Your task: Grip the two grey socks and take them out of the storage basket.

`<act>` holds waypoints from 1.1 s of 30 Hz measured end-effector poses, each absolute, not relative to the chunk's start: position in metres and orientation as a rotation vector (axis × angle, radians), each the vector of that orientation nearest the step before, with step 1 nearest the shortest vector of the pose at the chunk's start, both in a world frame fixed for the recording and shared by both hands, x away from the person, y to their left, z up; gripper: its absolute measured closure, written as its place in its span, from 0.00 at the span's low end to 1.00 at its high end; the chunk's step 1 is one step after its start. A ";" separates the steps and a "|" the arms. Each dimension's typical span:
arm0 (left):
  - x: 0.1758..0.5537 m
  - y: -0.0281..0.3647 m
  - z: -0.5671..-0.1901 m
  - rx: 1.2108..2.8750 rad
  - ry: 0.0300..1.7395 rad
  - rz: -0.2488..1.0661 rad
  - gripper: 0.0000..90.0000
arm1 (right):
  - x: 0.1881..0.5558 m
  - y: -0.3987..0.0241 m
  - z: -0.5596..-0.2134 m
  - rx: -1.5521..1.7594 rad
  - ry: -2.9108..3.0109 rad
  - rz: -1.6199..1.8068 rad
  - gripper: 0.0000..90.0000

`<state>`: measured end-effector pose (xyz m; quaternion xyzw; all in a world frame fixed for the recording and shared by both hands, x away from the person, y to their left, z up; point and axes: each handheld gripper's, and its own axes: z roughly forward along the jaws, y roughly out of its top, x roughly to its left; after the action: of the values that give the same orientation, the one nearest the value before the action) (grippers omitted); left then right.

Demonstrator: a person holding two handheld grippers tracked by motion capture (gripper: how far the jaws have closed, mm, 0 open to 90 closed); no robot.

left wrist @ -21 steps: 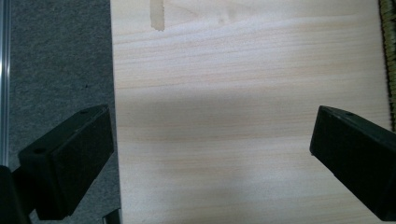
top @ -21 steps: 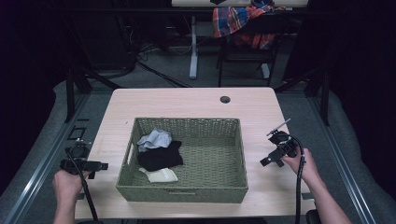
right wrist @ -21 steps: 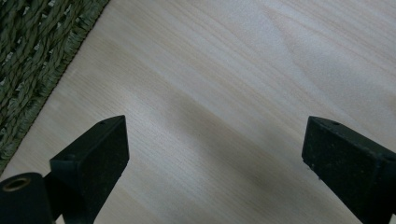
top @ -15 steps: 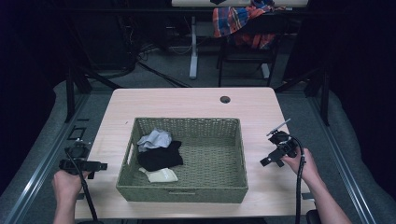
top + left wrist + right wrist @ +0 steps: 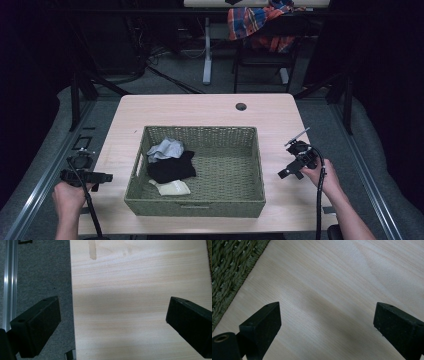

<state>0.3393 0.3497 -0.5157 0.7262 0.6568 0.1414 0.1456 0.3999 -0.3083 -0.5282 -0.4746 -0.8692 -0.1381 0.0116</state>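
Both claws idle beside the green woven rectangular basket [image 5: 200, 202]; nothing has shifted since the earlier frames.

My left gripper [image 5: 102, 176] and right gripper [image 5: 284, 174] gape wide and empty over the pale wooden table [image 5: 200, 107]. Between them, the black cloth [image 5: 171, 168], grey cloth [image 5: 166, 148] and cream cloth [image 5: 172, 187] lie in the basket; I judge no pick begun.

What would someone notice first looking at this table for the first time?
A green woven basket sits mid-table, with a grey cloth, a black cloth and a cream cloth bunched in its left end. Either side of it, the left claw and right claw hover open over bare wood.
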 end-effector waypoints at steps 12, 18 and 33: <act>0.340 0.339 -0.484 2.113 1.847 0.457 0.00 | 0.400 -0.307 -0.530 -1.502 -2.704 -0.469 0.08; 0.339 0.335 -0.471 2.097 1.826 0.493 0.00 | 0.400 -0.306 -0.530 -1.481 -2.724 -0.443 0.08; 0.341 0.323 -0.448 2.105 1.791 0.501 0.00 | 0.401 -0.307 -0.529 -1.465 -2.733 -0.413 0.08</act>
<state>0.3405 0.3233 -0.4481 0.7392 0.6287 0.1758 0.1657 0.4010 -0.3066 -0.5293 -0.4683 -0.8737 -0.1319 0.0068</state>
